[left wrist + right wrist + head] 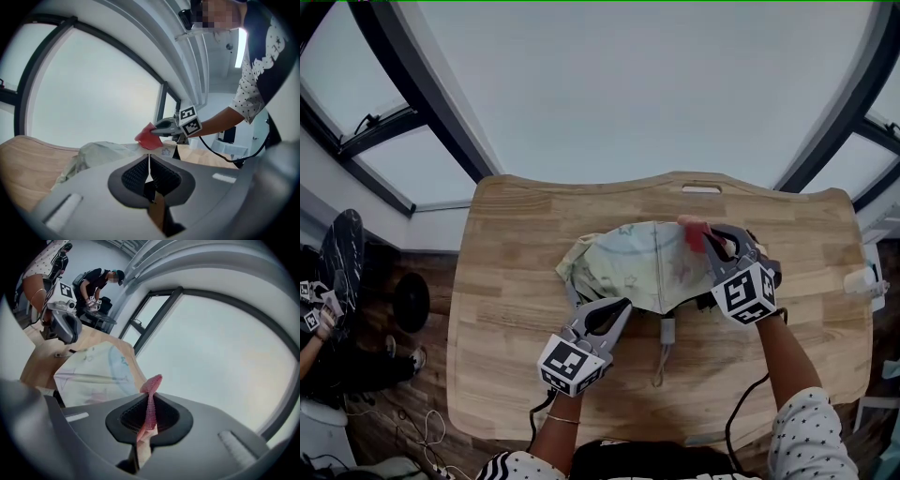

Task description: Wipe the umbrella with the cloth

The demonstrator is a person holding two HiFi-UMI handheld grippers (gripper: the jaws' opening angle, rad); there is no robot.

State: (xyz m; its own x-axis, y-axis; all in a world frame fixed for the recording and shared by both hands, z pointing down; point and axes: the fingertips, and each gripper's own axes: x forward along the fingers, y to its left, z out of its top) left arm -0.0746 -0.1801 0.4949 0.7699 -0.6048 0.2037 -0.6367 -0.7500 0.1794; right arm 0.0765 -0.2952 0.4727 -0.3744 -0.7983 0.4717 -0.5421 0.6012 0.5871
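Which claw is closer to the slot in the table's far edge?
Right. The right claw, gripping the red cloth, is just short of the slot; the left claw sits back, pinching the umbrella's near edge.

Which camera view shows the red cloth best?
The right gripper view: the cloth is close up, pinched between the right gripper's fingers. The head view shows it small, by the umbrella; the left gripper view, far off.
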